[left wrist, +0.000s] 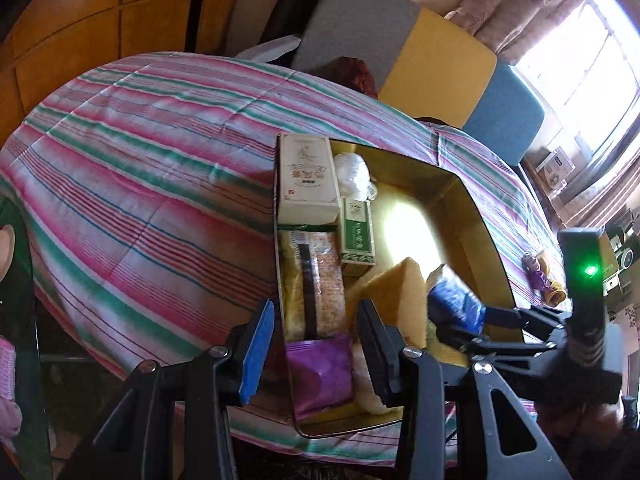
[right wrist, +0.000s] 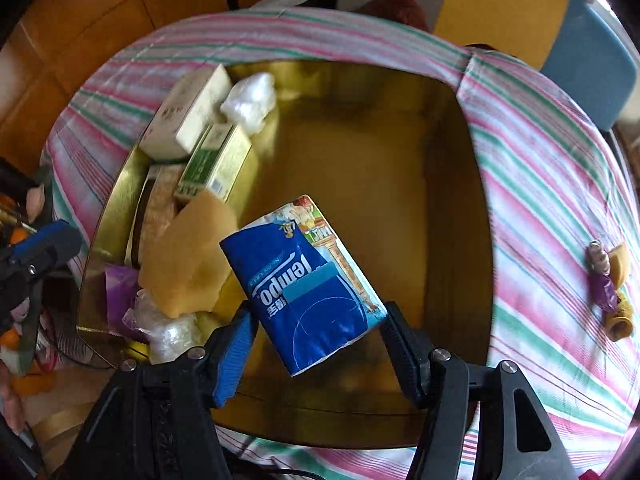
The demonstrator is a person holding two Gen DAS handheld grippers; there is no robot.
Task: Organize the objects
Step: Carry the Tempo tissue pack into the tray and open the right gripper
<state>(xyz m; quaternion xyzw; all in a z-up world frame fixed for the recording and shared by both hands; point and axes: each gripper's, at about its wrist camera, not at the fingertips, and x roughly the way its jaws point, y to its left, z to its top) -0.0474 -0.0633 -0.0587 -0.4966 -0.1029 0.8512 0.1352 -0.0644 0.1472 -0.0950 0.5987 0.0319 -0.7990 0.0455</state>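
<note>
A gold box [right wrist: 460, 184] lies on a striped cloth. My right gripper [right wrist: 320, 308] is shut on a blue tissue pack [right wrist: 308, 280] and holds it tilted above the box's bare floor. The left wrist view shows the same pack [left wrist: 454, 300] in the right gripper [left wrist: 472, 320], beside a yellow sponge [left wrist: 400, 296]. My left gripper [left wrist: 316, 320] is open over the box's left wall, above a purple packet [left wrist: 320, 372] and a biscuit pack [left wrist: 324, 276], with nothing between its pads. A white carton [left wrist: 306, 176], a green carton [left wrist: 357, 232] and a white plastic wad [left wrist: 352, 172] fill the box's left side.
A small purple doll figure [right wrist: 604, 284] lies on the striped cloth [left wrist: 140, 184] to the right of the box. Behind the table stand grey, yellow and blue cushions [left wrist: 440, 68], with wooden cabinets [left wrist: 100, 20] at left and a bright window [left wrist: 580, 52] at right.
</note>
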